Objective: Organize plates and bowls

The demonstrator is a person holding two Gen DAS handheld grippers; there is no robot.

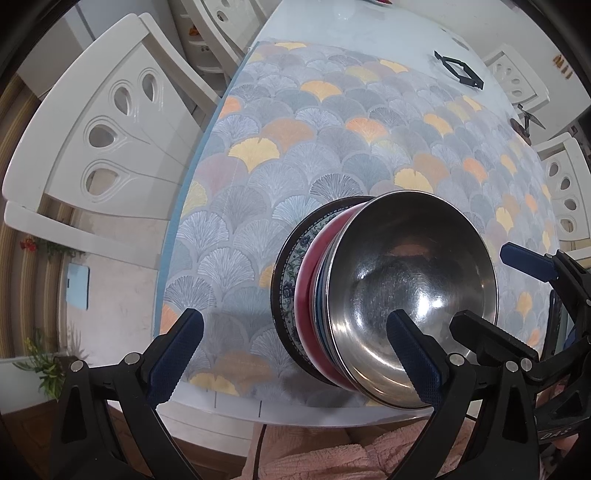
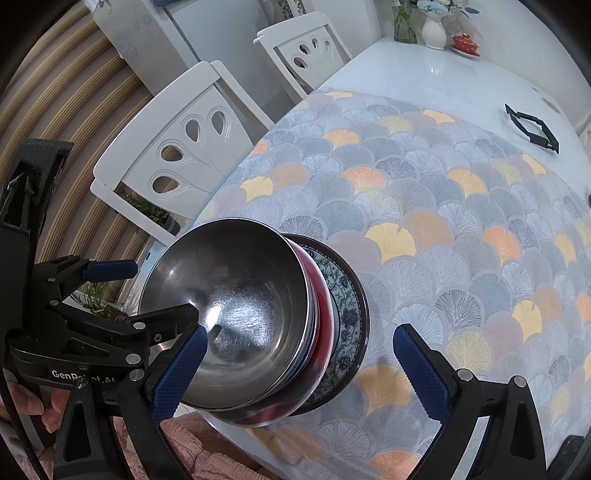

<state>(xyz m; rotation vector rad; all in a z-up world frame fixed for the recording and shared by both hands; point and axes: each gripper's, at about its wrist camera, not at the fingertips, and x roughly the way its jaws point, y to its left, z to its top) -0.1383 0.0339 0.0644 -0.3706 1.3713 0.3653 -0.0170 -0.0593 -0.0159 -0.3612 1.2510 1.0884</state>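
1. Left wrist view: your left gripper (image 1: 295,358) has its fingers wide apart and holds nothing. The stack of bowls and plates (image 1: 373,291) stands on the desk (image 1: 332,22), near its front edge. The steel bowl (image 1: 417,295) on top lies ahead and to the right of your fingers; only the right finger reaches over its rim. The right gripper (image 1: 491,291), also spread, sits on the stack's far right side.

2. Right wrist view: the right gripper (image 2: 299,365) is open and empty. The stack (image 2: 258,317) lies ahead-left; your left finger overlaps the bowl's near rim. Both hands look equally near, so I judge you are flanking the finished stack.
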